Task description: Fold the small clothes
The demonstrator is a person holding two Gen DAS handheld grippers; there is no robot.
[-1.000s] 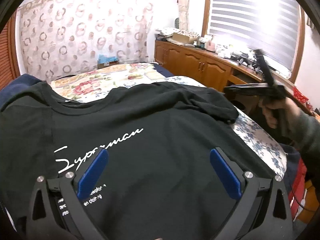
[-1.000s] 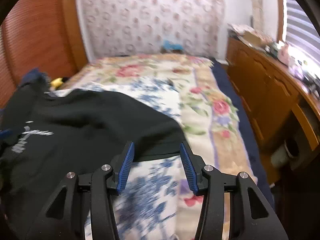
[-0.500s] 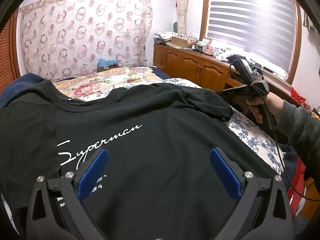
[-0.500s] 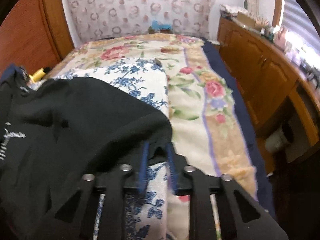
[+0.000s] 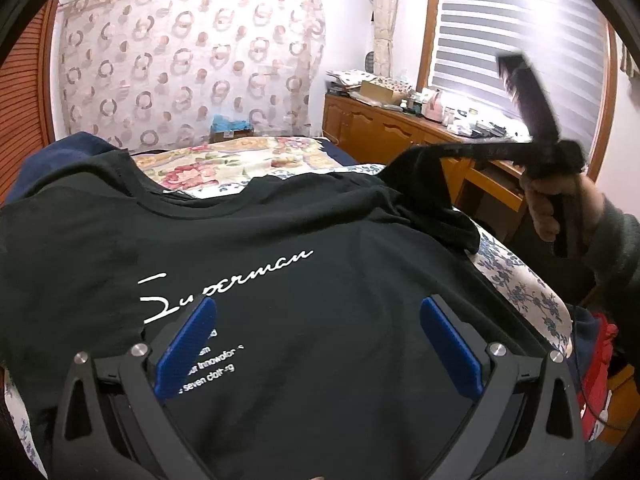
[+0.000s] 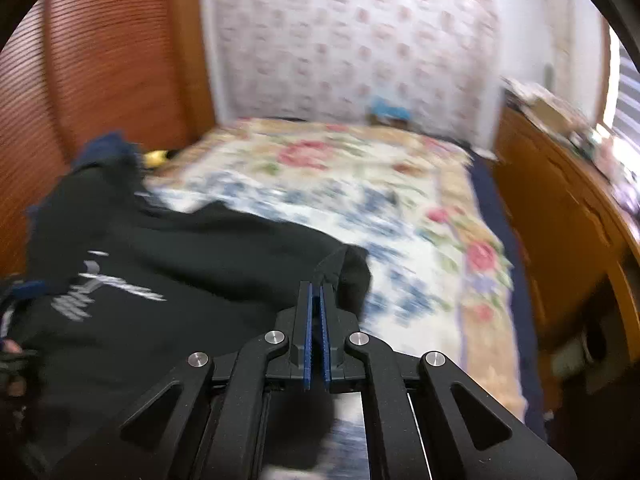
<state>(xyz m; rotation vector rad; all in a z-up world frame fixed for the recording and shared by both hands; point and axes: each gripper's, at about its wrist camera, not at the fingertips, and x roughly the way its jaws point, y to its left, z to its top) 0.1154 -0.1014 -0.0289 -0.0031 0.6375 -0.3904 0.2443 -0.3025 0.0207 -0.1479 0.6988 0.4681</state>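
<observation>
Jaws of right gripper [image 6: 318, 292] clamp black T-shirt [image 5: 300, 300] sleeve; bed [image 6: 360, 184] beneath.

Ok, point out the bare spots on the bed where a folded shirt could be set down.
Free: the floral bedspread between the black T-shirt and the patterned curtain, and the strip toward the wooden cabinets. Crowded: the near end under the shirt, and the dark blue cloth beside the headboard.

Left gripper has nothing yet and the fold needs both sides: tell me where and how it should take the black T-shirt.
Take the T-shirt at its left sleeve edge, coming in from the shirt's outer left side. The cloth lies flat there, so a low, sideways pinch suits it. The right gripper is shut on the opposite sleeve and lifting it; the left gripper is open above the chest.
</observation>
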